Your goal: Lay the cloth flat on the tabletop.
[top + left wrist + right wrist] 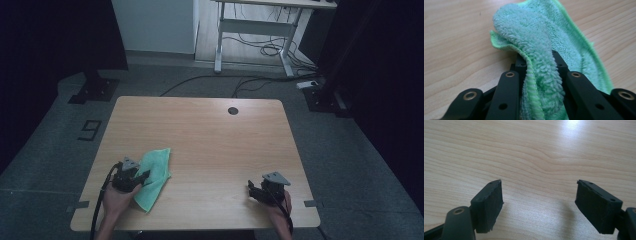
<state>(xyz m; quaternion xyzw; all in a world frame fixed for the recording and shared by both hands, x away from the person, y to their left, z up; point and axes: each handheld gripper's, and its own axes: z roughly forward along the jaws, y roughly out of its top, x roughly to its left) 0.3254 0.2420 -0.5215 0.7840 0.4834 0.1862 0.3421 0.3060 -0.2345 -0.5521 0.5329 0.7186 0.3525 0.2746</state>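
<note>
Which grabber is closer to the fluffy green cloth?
Left. The left gripper pinches a fold of the green cloth between its jaws. The right gripper sits open on the table's other side.

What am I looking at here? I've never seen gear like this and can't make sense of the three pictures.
A person sits at a wooden table and holds a hand-operated claw in each hand; there is no robot arm. The high view looks down from above. The other two come from small cameras that ride on the claws and look along their black jaws. The left claw has its jaws squeezed on a bunched fold of a green cloth, which lies on the table's left side. The right claw rests near the table's right front edge, jaws wide apart with bare wood between them. A small dark round hole sits near the table's far edge.
</note>
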